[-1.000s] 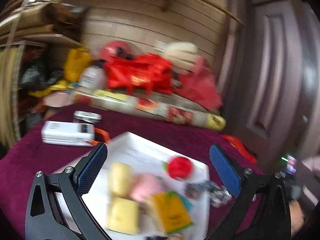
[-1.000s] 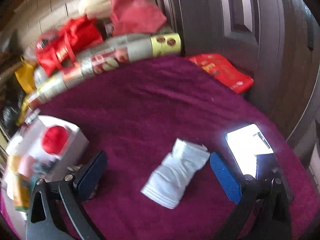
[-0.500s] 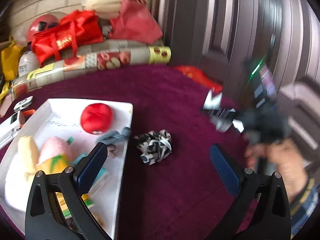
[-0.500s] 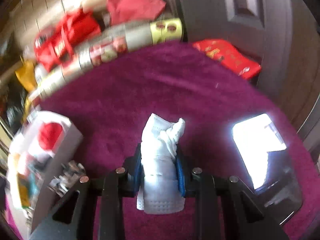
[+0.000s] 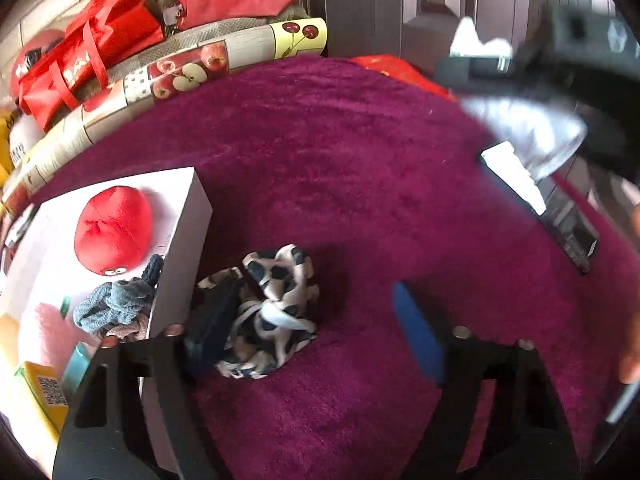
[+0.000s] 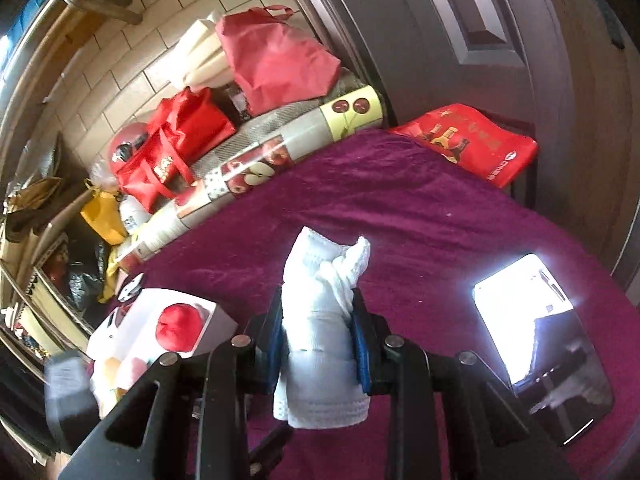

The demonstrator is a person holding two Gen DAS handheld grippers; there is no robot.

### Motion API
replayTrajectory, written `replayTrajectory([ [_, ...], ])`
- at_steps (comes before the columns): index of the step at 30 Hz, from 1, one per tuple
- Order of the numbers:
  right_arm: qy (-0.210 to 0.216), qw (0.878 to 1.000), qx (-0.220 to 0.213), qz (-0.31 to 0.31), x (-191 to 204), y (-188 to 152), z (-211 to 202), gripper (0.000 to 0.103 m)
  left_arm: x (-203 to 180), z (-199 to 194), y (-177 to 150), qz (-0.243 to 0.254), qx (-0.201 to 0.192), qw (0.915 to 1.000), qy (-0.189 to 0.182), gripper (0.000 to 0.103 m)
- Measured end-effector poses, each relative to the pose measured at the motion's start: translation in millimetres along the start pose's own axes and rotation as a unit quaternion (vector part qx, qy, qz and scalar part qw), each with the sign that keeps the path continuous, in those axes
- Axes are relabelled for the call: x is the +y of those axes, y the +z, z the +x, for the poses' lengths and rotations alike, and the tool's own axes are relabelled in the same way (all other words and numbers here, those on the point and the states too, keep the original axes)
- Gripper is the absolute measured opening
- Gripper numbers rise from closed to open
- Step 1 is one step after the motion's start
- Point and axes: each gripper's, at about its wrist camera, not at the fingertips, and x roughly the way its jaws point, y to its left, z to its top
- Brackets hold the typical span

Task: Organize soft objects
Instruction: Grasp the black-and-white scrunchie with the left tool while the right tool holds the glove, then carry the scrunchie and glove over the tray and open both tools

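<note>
The right gripper is clamping a white folded cloth between its blue pads, holding it clear above the purple tablecloth; the cloth's ends are sticking out past the fingers on both sides. The left gripper is standing half open over a black-and-white patterned scrunchie, its jaws having just been closing; the left pad is touching the scrunchie while the right pad is standing apart from it. The scrunchie is lying on the tablecloth just beside the white box. Inside the box, a red plush ball and a grey-blue scrunchie are sitting. A phone is lying on the tablecloth to the right.
</note>
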Motion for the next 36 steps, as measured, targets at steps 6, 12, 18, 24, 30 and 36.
replayTrajectory([
  [6, 0.037, 0.999, 0.001, -0.001, 7, -2, 0, 0.028, 13, -8, -1, -0.018, -0.006, 0.9998, 0.003, 0.024],
  [12, 0.107, 0.994, 0.005, 0.030, 2, -1, 0, 0.028, 27, -42, -7, -0.065, -0.060, 0.9957, -0.027, 0.021],
  [18, 0.173, 0.984, -0.021, 0.040, 9, -2, -7, 0.028, 41, -95, -5, -0.097, -0.154, 0.9826, -0.038, 0.021],
  [24, 0.193, 0.980, -0.053, 0.013, 24, -3, -16, 0.029, 60, -128, -4, -0.111, -0.212, 0.9708, -0.020, 0.021],
  [30, 0.189, 0.981, -0.039, -0.007, 34, -10, -7, 0.029, 79, -130, -5, -0.121, -0.212, 0.9693, 0.029, 0.021],
  [36, 0.187, 0.981, -0.041, -0.020, 39, -14, -10, 0.029, 97, -132, -11, -0.140, -0.216, 0.9650, 0.054, 0.021],
])
